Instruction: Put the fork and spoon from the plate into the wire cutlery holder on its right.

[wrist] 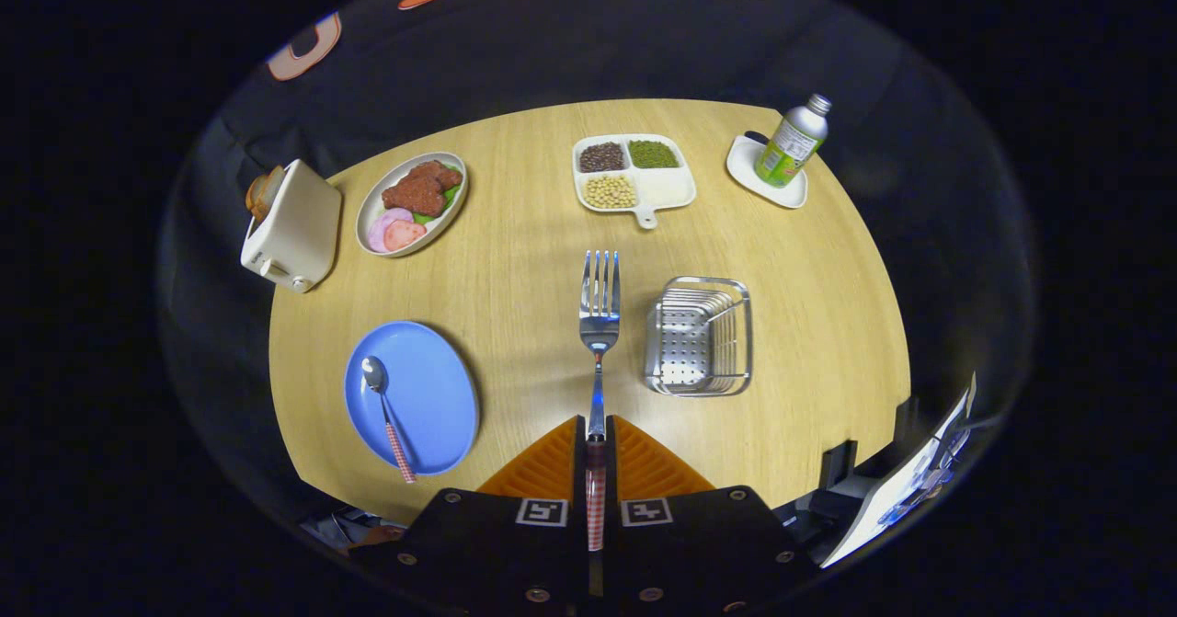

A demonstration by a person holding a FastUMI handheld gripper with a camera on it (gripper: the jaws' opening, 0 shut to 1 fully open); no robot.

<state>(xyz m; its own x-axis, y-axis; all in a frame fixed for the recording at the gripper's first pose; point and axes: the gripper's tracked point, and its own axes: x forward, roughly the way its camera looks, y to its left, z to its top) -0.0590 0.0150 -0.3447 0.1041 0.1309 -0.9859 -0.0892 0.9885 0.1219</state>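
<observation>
One round wooden table (515, 258), tool (596, 433) gripping fork (599, 304)

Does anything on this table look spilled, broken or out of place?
Nothing spilled or broken. The only oddity: the fork is off the table, held by its handle in the closed gripper, while the spoon lies on the blue plate.

My tongs (596, 438) press their ribbed pads on the fork (599, 309), polished metal that mirrors the light, its handle wrapped in a checked pattern. Under it the bench (782, 323) is pale matt wood grain. Right of centre, the cutlery holder (699, 337) is shiny wire with a perforated steel floor. Lower left, the plate (432, 396) looks smooth and matt under a glossy spoon (384, 401).
</observation>
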